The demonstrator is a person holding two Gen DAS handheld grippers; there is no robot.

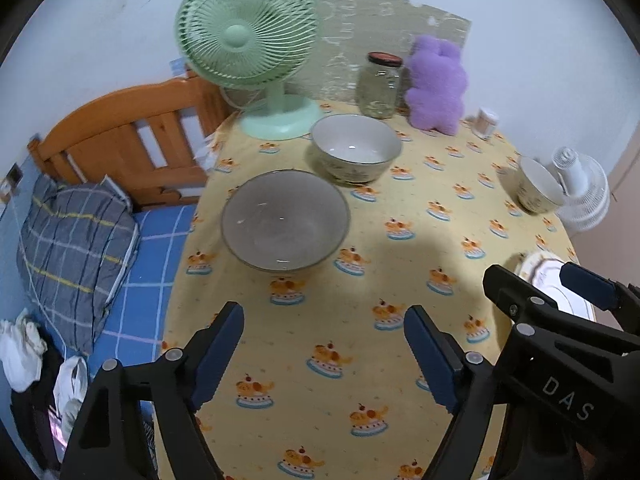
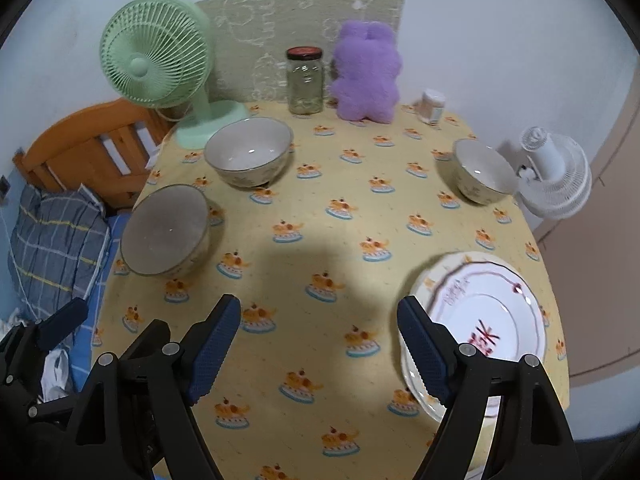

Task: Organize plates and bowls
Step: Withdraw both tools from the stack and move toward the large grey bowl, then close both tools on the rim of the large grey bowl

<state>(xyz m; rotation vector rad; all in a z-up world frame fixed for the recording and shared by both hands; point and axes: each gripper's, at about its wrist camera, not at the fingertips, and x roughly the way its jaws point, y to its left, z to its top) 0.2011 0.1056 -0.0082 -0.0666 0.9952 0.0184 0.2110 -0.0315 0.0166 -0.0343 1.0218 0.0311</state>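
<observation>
the left gripper points steeply downward with its blue-padded jaws spread wide and nothing between them. the right gripper sits just beside it at much the same downward tilt, its jaws likewise wide apart and empty, and each gripper shows at the edge of the other's view.

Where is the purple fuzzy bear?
The purple bear stands at the table's far edge against the wall, between the glass jar on its left and a small white container on its right.

Place: you are in a home bedroom.
Evidence: wooden bed with pillow beside your cloth-covered table; plush toy, desk fan.
</observation>
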